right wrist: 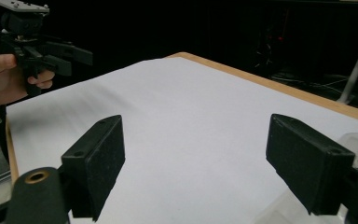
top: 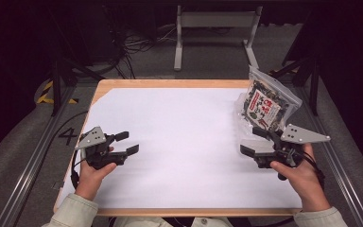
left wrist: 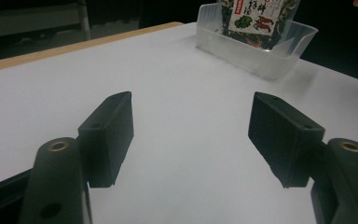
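A snack bag (top: pixel 263 105) with a red, white and green label stands in a clear plastic bin (top: pixel 244 119) at the table's right side; the bag (left wrist: pixel 256 16) and bin (left wrist: pixel 279 58) also appear at the top of the left gripper view. My right gripper (top: pixel 254 142) hovers just in front of the bin, jaws open and empty, pointing left. In its own view the right gripper (right wrist: pixel 193 163) has only white sheet between its jaws. My left gripper (top: pixel 127 143) is held over the table's left part, open and empty, its jaws (left wrist: pixel 191 137) spread over bare sheet.
A white sheet (top: pixel 184 142) covers the wooden table (top: pixel 170 83). The left hand with its gripper (right wrist: pixel 51 53) shows far off in the right gripper view. Beyond the table stand a metal frame (top: pixel 215 28), cables and tripod legs on grey floor.
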Motion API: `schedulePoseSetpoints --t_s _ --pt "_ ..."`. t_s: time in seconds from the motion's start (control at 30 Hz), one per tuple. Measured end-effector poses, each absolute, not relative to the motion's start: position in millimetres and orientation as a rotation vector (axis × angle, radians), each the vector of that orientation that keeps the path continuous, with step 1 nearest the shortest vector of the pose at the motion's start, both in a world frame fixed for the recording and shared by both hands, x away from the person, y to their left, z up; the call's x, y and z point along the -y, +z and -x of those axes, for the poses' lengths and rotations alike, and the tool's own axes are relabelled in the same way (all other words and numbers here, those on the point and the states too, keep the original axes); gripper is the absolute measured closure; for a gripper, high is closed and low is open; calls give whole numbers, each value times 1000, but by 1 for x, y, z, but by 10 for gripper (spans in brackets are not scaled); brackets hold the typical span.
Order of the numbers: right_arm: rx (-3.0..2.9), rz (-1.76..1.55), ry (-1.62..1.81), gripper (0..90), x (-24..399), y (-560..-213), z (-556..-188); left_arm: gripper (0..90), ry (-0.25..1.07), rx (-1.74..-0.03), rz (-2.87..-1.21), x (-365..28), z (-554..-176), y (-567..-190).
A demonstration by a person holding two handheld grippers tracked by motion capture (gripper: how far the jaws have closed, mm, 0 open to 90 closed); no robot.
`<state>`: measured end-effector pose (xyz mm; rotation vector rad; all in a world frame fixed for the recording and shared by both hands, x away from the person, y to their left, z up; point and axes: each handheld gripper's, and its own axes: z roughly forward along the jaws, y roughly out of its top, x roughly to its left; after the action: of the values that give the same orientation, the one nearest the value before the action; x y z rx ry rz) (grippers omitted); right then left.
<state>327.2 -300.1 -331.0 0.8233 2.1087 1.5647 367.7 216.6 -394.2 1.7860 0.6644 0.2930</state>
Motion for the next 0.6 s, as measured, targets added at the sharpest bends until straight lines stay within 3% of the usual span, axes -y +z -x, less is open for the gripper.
schedulePoseSetpoints --t_s 0.6 --pt "-2102 -824 1605 217 284 -386 -333 308 285 -656 -1808 -216 -355 -400"
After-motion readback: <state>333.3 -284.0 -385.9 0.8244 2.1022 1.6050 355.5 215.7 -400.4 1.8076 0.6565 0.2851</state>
